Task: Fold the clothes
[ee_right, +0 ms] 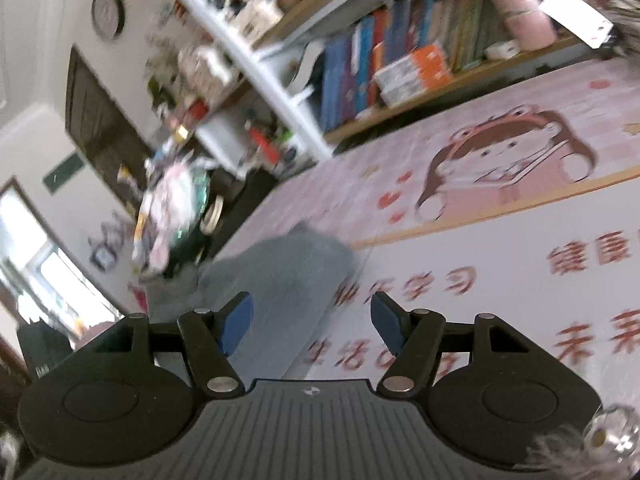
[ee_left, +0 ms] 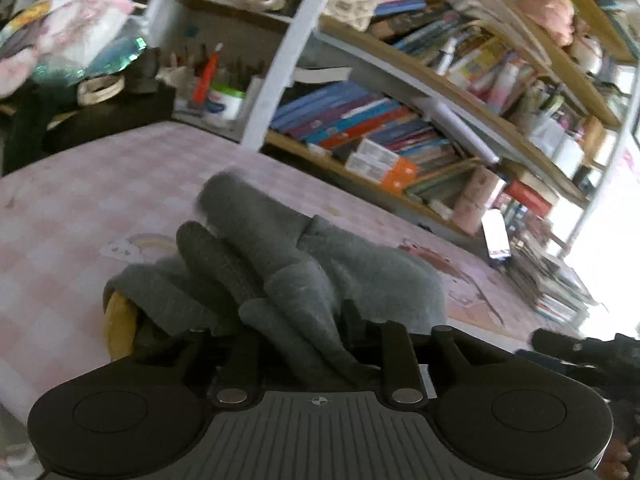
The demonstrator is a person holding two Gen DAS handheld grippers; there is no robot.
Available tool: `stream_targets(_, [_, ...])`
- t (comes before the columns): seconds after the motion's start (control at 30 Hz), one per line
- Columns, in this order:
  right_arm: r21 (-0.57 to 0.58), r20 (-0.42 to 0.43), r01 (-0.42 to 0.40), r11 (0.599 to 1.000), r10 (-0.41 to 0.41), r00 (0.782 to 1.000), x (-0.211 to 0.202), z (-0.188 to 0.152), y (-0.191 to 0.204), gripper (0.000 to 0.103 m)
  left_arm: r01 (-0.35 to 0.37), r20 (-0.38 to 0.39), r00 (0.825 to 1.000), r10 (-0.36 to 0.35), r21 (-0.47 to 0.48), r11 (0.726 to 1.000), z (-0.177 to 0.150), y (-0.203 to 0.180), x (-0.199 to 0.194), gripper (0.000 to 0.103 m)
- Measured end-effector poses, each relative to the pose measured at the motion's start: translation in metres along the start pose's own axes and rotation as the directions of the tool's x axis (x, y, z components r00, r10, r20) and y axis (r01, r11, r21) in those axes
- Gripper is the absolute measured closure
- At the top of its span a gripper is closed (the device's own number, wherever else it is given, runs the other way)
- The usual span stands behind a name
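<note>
Left wrist: left gripper (ee_left: 296, 332) pinching grey garment (ee_left: 280, 248) (bunched, running away), right gripper (ee_right: 312, 320) jaws spread.

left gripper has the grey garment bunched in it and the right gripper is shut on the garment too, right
Not quite. The left gripper does hold the bunched grey fleece garment, but the right gripper is open and empty, as the right wrist view shows; the garment lies beyond its blue pads.

The grey garment (ee_left: 288, 248) is seen as matt, fleecy knit cloth. The table cover (ee_right: 500, 248) appears smooth and printed. Both gripper bodies are formed of matt black plastic, ribbed on top, with bright metal pivot pins (ee_right: 221, 383).
</note>
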State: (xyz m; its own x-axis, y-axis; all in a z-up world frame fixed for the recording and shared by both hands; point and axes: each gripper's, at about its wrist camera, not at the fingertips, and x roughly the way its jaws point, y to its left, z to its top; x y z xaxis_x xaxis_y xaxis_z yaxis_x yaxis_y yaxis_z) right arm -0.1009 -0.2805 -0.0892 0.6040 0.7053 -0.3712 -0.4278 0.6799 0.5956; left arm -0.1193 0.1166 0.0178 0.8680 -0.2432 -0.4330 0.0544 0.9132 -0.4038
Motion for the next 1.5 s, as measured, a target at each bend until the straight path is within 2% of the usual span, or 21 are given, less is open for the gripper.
stream_targets(0.03, [-0.009, -0.015, -0.001, 1.000, 0.001, 1.000, 0.003, -0.003, 0.004, 0.039, 0.015, 0.002, 1.000, -0.015, 0.013, 1.000, 0.002, 0.000, -0.002, 0.071])
stream_targets(0.1, [-0.027, -0.044, -0.003, 1.000, 0.002, 0.999, 0.010, -0.008, 0.013, 0.039, 0.054, 0.014, 0.998, -0.054, 0.021, 0.998, 0.003, 0.000, -0.008, 0.053])
stream_targets(0.2, [-0.039, -0.077, -0.006, 0.999, 0.003, 0.997, 0.021, -0.013, 0.022, 0.039, 0.106, 0.034, 0.994, -0.106, -0.018, 0.994, -0.002, 0.003, -0.017, 0.038])
stream_targets(0.37, [-0.042, -0.118, -0.001, 0.999, -0.004, 0.993, 0.036, -0.020, 0.032, 0.035, 0.203, 0.057, 0.979, -0.197, -0.134, 0.970, -0.004, 0.017, -0.021, 0.025])
stream_targets(0.47, [-0.042, -0.142, 0.013, 0.999, -0.019, 0.990, 0.043, -0.023, 0.037, 0.034, 0.228, 0.026, 0.973, -0.229, -0.234, 0.945, -0.004, 0.033, -0.014, 0.023])
stream_targets(0.53, [-0.048, -0.154, 0.020, 0.999, -0.028, 0.988, 0.046, -0.025, 0.039, 0.034, 0.244, 0.001, 0.968, -0.253, -0.268, 0.932, -0.003, 0.042, -0.014, 0.024])
stream_targets(0.7, [-0.052, -0.173, 0.040, 0.998, -0.048, 0.984, 0.054, -0.027, 0.043, 0.033, 0.249, 0.044, 0.969, -0.245, -0.211, 0.945, 0.002, 0.048, -0.033, 0.022])
stream_targets(0.97, [-0.050, -0.171, 0.076, 0.996, -0.083, 0.982, 0.060, -0.027, 0.047, 0.024, 0.250, 0.114, 0.965, -0.237, -0.118, 0.961, 0.010, 0.058, -0.064, 0.022])
stream_targets(1.0, [-0.048, -0.170, 0.080, 0.996, -0.087, 0.982, 0.060, -0.027, 0.048, 0.024, 0.238, 0.129, 0.966, -0.223, -0.108, 0.965, 0.011, 0.060, -0.068, 0.022])
stream_targets(1.07, [-0.044, -0.168, 0.083, 0.996, -0.089, 0.982, 0.062, -0.027, 0.049, 0.024, 0.129, 0.204, 0.973, -0.105, -0.109, 0.986, 0.012, 0.065, -0.074, 0.023])
stream_targets(1.13, [-0.030, -0.170, 0.077, 0.997, -0.081, 0.982, 0.066, -0.027, 0.051, 0.024, 0.028, 0.212, 0.977, -0.005, -0.107, 0.994, 0.011, 0.068, -0.070, 0.023])
stream_targets(1.3, [0.036, -0.166, 0.048, 0.998, -0.041, 0.985, 0.080, -0.030, 0.052, 0.022, 0.039, 0.147, 0.989, -0.027, -0.080, 0.996, 0.010, 0.078, -0.036, 0.022])
stream_targets(1.4, [0.050, -0.171, 0.063, 0.997, -0.054, 0.984, 0.086, -0.030, 0.052, 0.022, -0.024, 0.142, 0.989, 0.033, -0.060, 0.998, 0.010, 0.081, -0.018, 0.022])
stream_targets(1.5, [0.060, -0.181, 0.082, 0.995, -0.070, 0.981, 0.092, -0.031, 0.053, 0.022, -0.027, 0.099, 0.994, 0.035, -0.073, 0.997, 0.009, 0.087, -0.002, 0.022])
